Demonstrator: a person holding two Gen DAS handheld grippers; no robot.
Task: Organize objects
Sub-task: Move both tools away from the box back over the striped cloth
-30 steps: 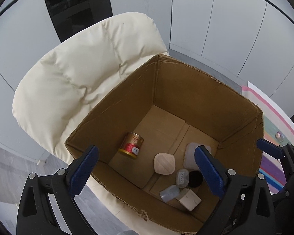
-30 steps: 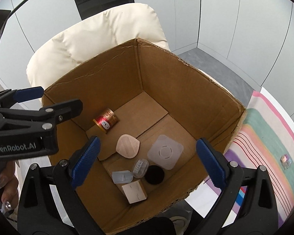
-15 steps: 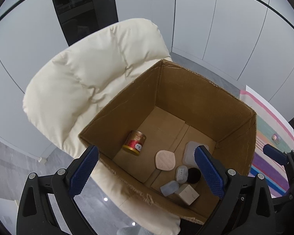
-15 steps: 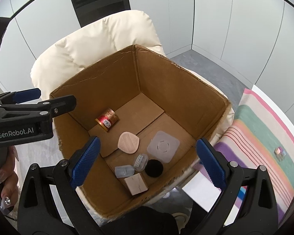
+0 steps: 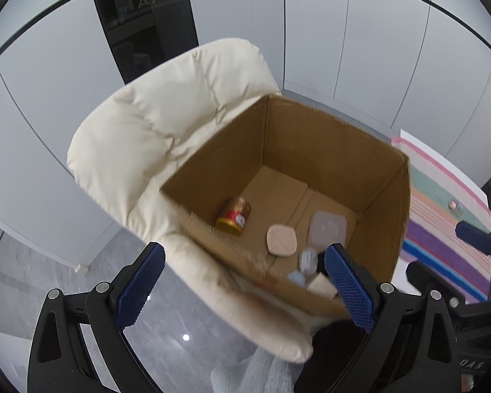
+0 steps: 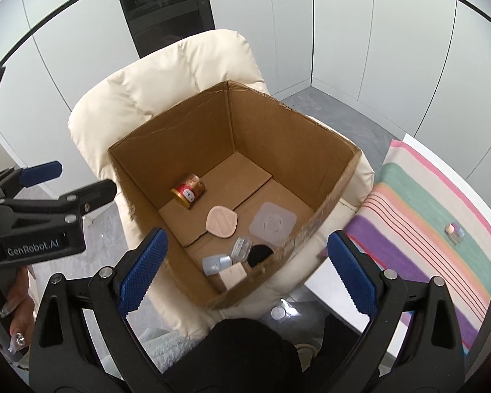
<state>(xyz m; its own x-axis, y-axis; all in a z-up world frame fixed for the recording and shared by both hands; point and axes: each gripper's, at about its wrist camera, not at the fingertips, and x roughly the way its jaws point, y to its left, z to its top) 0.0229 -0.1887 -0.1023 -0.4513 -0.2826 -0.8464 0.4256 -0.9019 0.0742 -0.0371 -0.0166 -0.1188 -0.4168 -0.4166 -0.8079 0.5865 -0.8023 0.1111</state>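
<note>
An open cardboard box [image 6: 278, 137] stands on a cream padded chair [image 6: 180, 75]; it also shows in the left wrist view [image 5: 327, 144]. Inside lie a red and gold can [image 6: 188, 191], a beige pad [image 6: 221, 221], a clear square lid [image 6: 272, 222], a small bottle [image 6: 216, 263], a clear case [image 6: 240, 247], a black round thing [image 6: 260, 254] and a beige block [image 6: 233, 275]. My right gripper [image 6: 244, 276] is open and empty above the box's near edge. My left gripper [image 5: 244, 290] is open and empty, higher and left of the box.
A striped cloth [image 6: 435, 216] covers a surface to the right, with a small glass jar [image 6: 455, 231] on it. Grey floor [image 5: 32, 268] lies to the left of the chair. White wall panels and a dark panel [image 6: 167, 3] stand behind.
Both grippers have pulled back and up from the box, which looks smaller and lower in both views. The things in the box have not moved.
</note>
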